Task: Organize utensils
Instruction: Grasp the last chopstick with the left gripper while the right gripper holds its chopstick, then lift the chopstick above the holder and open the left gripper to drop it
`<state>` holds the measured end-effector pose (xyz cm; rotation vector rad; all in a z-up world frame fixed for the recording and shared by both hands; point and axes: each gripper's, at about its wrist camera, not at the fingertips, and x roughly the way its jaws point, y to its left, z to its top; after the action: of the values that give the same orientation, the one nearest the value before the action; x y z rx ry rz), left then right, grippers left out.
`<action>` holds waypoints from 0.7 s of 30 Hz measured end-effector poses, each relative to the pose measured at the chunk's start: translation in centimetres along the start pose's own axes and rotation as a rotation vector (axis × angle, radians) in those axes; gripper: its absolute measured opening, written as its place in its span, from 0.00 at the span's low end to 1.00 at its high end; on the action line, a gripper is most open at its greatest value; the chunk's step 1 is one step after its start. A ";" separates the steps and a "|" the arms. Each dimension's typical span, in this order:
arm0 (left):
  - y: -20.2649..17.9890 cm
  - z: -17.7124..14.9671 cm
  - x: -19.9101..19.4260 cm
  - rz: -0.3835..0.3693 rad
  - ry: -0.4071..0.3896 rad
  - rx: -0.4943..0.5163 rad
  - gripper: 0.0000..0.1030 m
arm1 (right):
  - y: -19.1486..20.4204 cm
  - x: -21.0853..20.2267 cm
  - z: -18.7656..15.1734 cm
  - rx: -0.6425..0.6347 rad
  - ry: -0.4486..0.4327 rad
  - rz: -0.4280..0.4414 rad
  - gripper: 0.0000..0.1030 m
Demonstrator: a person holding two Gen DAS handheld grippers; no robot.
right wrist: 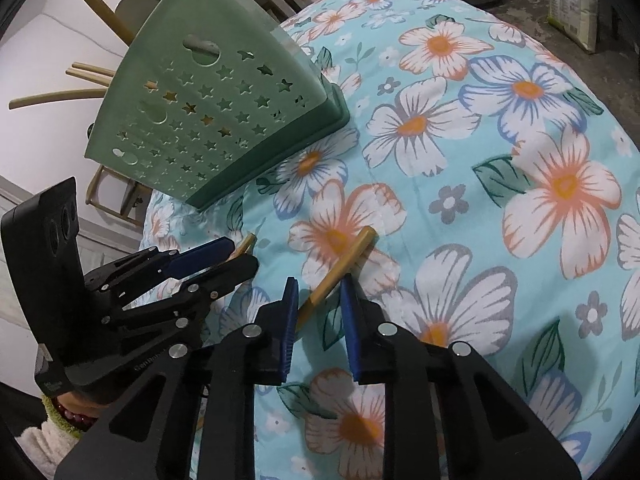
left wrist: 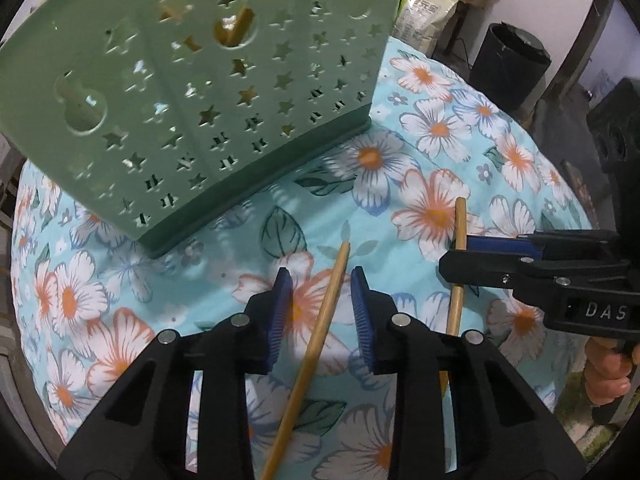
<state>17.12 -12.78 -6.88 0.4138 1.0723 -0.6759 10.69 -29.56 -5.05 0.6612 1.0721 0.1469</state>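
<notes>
A green utensil holder (left wrist: 192, 92) with star cut-outs stands on the floral cloth, also in the right wrist view (right wrist: 208, 116), with wooden utensils sticking out of its top (right wrist: 86, 72). Two wooden chopsticks lie on the cloth. One chopstick (left wrist: 320, 328) lies between the open fingers of my left gripper (left wrist: 322, 300); its tip shows in the right wrist view (right wrist: 246, 245). The other chopstick (right wrist: 344, 266) lies between the open fingers of my right gripper (right wrist: 319, 304), and it shows in the left wrist view (left wrist: 459, 232) with the right gripper (left wrist: 460, 254) around it.
The flowered cloth (right wrist: 480, 160) covers a rounded table. A black bin (left wrist: 512, 60), a snack bag (left wrist: 428, 12) and boxes stand behind the table. A dark speaker-like box (left wrist: 616, 132) is at the right.
</notes>
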 end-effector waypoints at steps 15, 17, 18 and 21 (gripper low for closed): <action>-1.8 0.4 -0.7 0.007 -0.054 0.030 0.04 | 1.1 -1.7 -0.1 -0.034 -0.060 -0.008 0.15; -1.6 0.5 -1.6 -0.002 -0.073 0.017 0.04 | 1.5 -2.6 -0.1 -0.046 -0.087 -0.007 0.14; -1.5 0.5 -1.9 -0.003 -0.081 0.016 0.04 | 1.6 -2.9 0.0 -0.051 -0.096 -0.004 0.13; -1.2 0.5 -3.4 -0.009 -0.115 0.005 0.04 | 2.4 -4.2 0.1 -0.074 -0.130 0.004 0.12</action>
<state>15.56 -12.97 -3.53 0.3701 0.9645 -0.7026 9.19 -29.43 -0.46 0.5983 0.9360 0.1446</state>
